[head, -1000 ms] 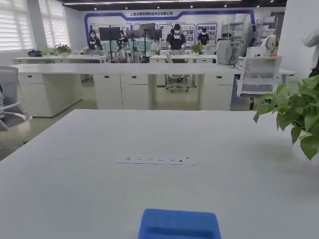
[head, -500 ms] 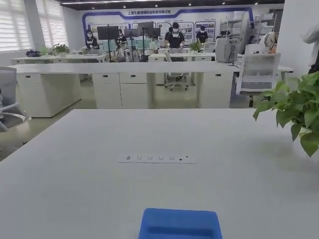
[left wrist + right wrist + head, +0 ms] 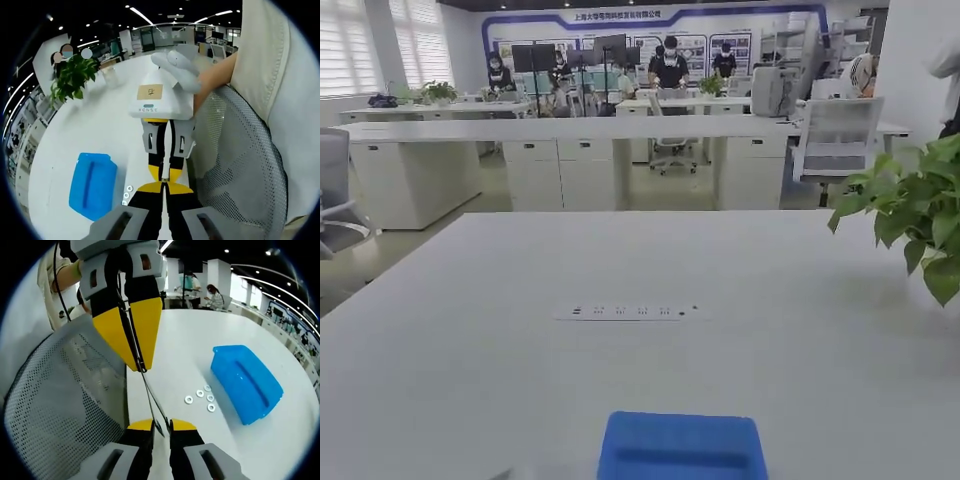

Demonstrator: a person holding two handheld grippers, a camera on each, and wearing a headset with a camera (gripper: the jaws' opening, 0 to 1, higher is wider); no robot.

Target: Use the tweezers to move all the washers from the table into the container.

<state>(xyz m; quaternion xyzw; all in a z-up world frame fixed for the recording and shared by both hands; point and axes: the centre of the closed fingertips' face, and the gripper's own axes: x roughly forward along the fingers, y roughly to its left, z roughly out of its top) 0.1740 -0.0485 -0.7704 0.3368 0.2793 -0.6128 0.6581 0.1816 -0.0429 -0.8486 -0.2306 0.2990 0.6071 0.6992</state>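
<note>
The thin metal tweezers [image 3: 150, 395] run between my two grippers, which meet tip to tip over the table's near edge. My left gripper [image 3: 141, 369] has its yellow fingers shut on the upper part. My right gripper [image 3: 161, 426] has its jaws nearly together around the lower end. In the left gripper view the right gripper [image 3: 166, 172] points down at my left gripper [image 3: 165, 192]. Several small metal washers [image 3: 201, 396] lie loose on the white table beside the blue container [image 3: 245, 385]. The container [image 3: 680, 445] sits at the near middle in the head view.
A mesh chair back [image 3: 65, 400] stands close beside the grippers at the table's edge. A power strip [image 3: 630, 312] is set into the middle of the table [image 3: 470, 340]. A leafy plant [image 3: 920, 215] overhangs the right side. People work at far desks.
The head camera has tipped slightly downward; nothing on the table has moved.
</note>
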